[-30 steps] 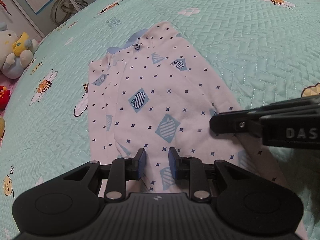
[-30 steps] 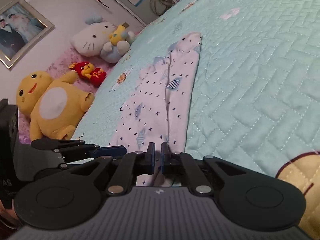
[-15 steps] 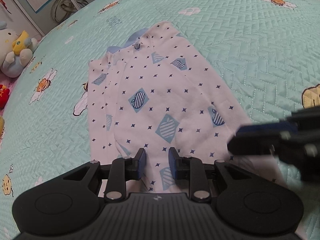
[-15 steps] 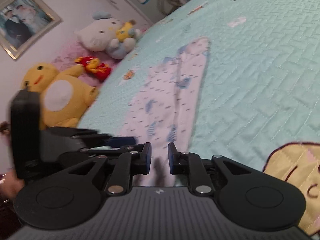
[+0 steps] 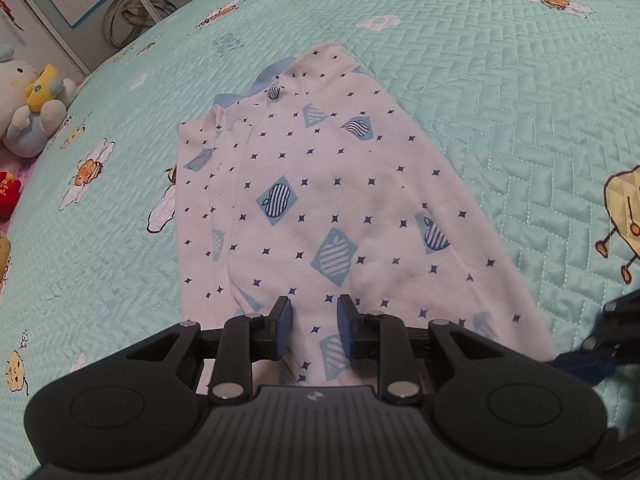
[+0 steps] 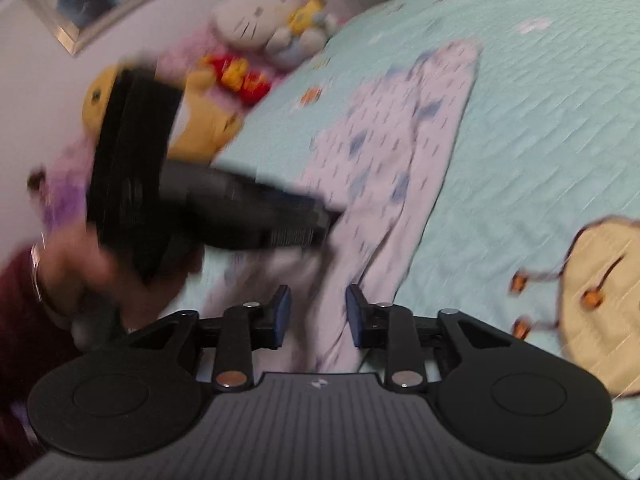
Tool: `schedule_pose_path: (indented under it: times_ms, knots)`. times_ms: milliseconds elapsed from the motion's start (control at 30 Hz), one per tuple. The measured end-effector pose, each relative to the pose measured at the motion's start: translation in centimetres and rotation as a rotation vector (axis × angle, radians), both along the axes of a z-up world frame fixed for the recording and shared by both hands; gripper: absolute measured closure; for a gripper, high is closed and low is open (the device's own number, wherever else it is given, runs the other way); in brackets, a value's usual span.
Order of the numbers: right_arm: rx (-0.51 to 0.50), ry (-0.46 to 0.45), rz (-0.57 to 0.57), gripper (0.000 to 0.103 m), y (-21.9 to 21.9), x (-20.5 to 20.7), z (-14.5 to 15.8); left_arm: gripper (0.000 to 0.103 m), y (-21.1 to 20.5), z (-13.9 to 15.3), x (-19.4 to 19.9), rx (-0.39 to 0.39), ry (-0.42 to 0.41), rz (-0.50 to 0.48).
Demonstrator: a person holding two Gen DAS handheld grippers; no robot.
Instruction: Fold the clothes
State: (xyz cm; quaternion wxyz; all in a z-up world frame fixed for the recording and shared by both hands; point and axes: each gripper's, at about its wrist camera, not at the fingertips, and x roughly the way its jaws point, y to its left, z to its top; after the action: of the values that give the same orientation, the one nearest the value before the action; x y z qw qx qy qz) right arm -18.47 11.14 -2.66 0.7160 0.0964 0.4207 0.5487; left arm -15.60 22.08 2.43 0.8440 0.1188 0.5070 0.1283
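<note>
Left tool (image 5: pixel 313 320) – jaws part-spread over the near hem of the patterned shirt (image 5: pixel 320 208), pinch unclear. Shirt lies folded lengthwise on the teal quilt (image 5: pixel 500 80), running toward 12 o'clock. Right tool (image 6: pixel 318 312) – jaws opening, pads clear of the fabric between them.

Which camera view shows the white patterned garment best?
The left wrist view: the garment lies sharp and almost whole on the quilt, its apple print clear. The right wrist view shows it blurred, from the side, partly hidden by the left gripper.
</note>
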Motion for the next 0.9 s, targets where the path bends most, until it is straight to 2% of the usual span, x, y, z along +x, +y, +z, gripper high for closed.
schedule_pose_path:
  times_ms: [67, 233, 267, 333, 400, 567, 633, 667, 800, 900]
  knots:
    - [0.003, 0.010, 0.003, 0.071, -0.3, 0.0, 0.4, 0.077, 0.0, 0.0, 0.0, 0.000, -0.001, 0.001]
    - [0.096, -0.013, 0.031, 0.070, -1.5, -0.5, 1.6, 0.077, 0.0, -0.1, 0.0, 0.001, -0.004, 0.003]
    - [0.091, -0.009, 0.047, 0.070, -1.3, -0.5, 1.5, 0.077, 0.0, -0.1, 0.0, 0.001, -0.004, 0.003]
    - [0.010, -0.018, 0.044, 0.071, -0.4, -0.5, 0.4, 0.077, 0.0, 0.0, 0.0, -0.001, -0.004, 0.004]
    - [0.044, 0.018, 0.034, 0.071, -0.8, 0.2, 0.0, 0.076, 0.2, 0.2, 0.0, -0.009, -0.007, 0.011]
    - [0.220, 0.112, -0.035, 0.066, -3.3, 2.2, 0.4, 0.064, 1.1, 0.9, -0.8, -0.057, -0.035, 0.052]
    - [0.278, 0.156, -0.081, 0.059, -4.0, 3.1, 0.0, 0.052, 1.6, 1.4, -1.2, -0.068, -0.040, 0.080]
    - [0.307, 0.178, -0.104, 0.058, -4.4, 3.5, -0.2, 0.046, 1.7, 1.6, -1.6, -0.061, -0.047, 0.090]
    - [0.377, 0.201, -0.091, 0.058, -3.6, 2.8, 0.1, 0.044, 2.7, 3.0, -3.3, -0.032, -0.087, 0.141]
    - [0.382, 0.184, -0.054, 0.058, -1.9, 1.3, 0.7, 0.042, 3.7, 4.5, -4.6, -0.034, -0.120, 0.182]
